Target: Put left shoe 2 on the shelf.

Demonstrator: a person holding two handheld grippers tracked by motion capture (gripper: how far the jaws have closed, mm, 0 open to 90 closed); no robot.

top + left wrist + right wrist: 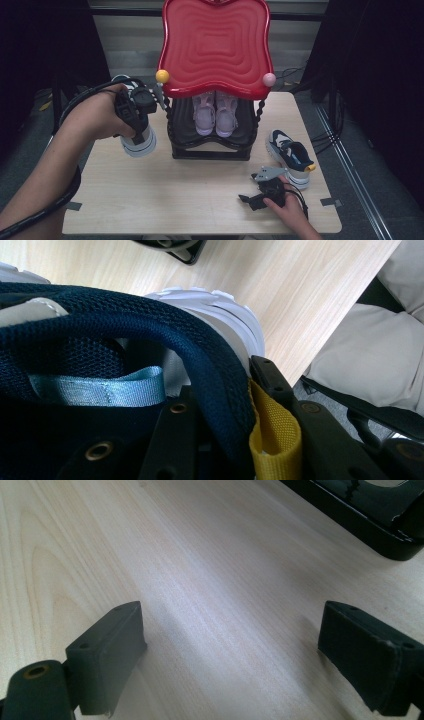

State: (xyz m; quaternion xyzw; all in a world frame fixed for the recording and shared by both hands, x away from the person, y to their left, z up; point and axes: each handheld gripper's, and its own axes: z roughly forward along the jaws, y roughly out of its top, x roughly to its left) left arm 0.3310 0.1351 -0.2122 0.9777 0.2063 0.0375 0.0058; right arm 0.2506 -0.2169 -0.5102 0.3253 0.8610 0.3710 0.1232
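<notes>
Apparently, shoes are being stowed on a black rack [210, 150] under a raised red lid [215, 45], and the work is judged about half done. A pink pair [215, 114] is already seated side by side on the rack's shelf, toes toward the person. One navy sneaker [137, 137] is held off the table [175, 200] by the left tongs [131, 111], just left of the rack; in the left gripper view the jaws are seen clamped on its navy collar [150, 335], beside a yellow heel loop [275, 435]. Its mate [291, 156] is left lying on the table to the right of the rack, untouched. The right tongs [249, 199] are rested near it, jaws wide apart with nothing between them. Both sneakers remain to be placed.
</notes>
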